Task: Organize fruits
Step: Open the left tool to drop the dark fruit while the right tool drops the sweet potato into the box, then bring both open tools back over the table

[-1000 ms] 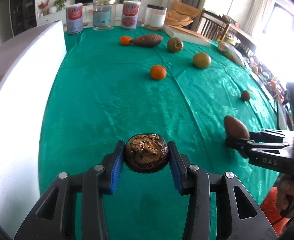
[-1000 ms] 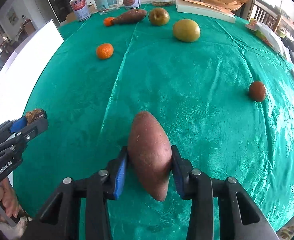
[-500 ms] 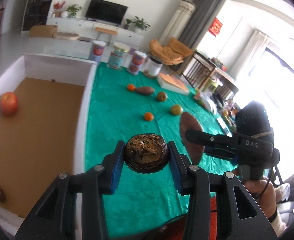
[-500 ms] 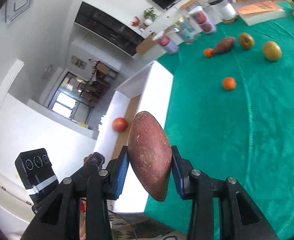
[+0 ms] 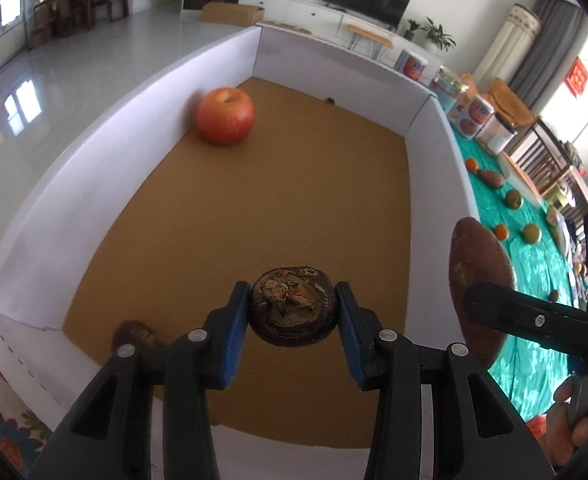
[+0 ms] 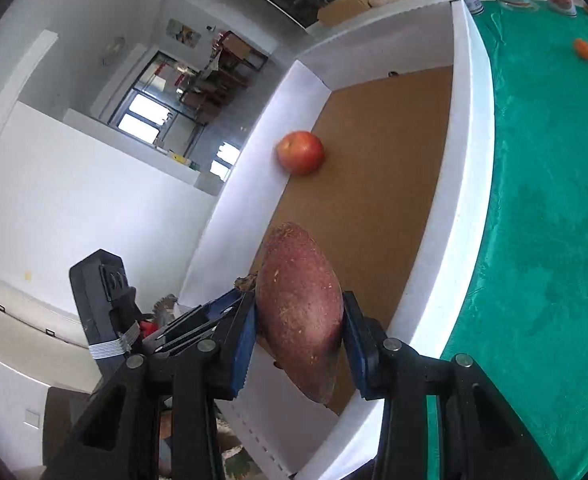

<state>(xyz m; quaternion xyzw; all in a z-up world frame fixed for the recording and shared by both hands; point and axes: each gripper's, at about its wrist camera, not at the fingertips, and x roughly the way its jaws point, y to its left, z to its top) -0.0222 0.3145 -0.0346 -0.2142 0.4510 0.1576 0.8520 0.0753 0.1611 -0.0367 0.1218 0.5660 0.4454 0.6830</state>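
Here the white box (image 5: 434, 168) with its brown cardboard floor serves as the landmark. The left claw (image 5: 294, 312) hangs over the box's near end, its blue pads pressed on either side of a dark, round, wrinkled fruit (image 5: 293, 309) held above the floor. The right claw (image 6: 300, 322) is clamped on a reddish sweet potato (image 6: 300, 308), which stands lengthwise between the pads, over the box's near corner by the wall next to the worktop (image 6: 554, 240). A red apple (image 5: 225, 115) lies inside the box against the far-left wall, well apart from both claws. Another small dark fruit (image 5: 133, 334) sits on the box floor at its near-left corner, partly hidden behind the left claw. On the green cloth to the right of the box lie several loose fruits, among them an orange (image 5: 501, 232) and a second sweet potato (image 5: 492, 179). Tins (image 5: 472, 118) stand beyond the box's far-right corner.
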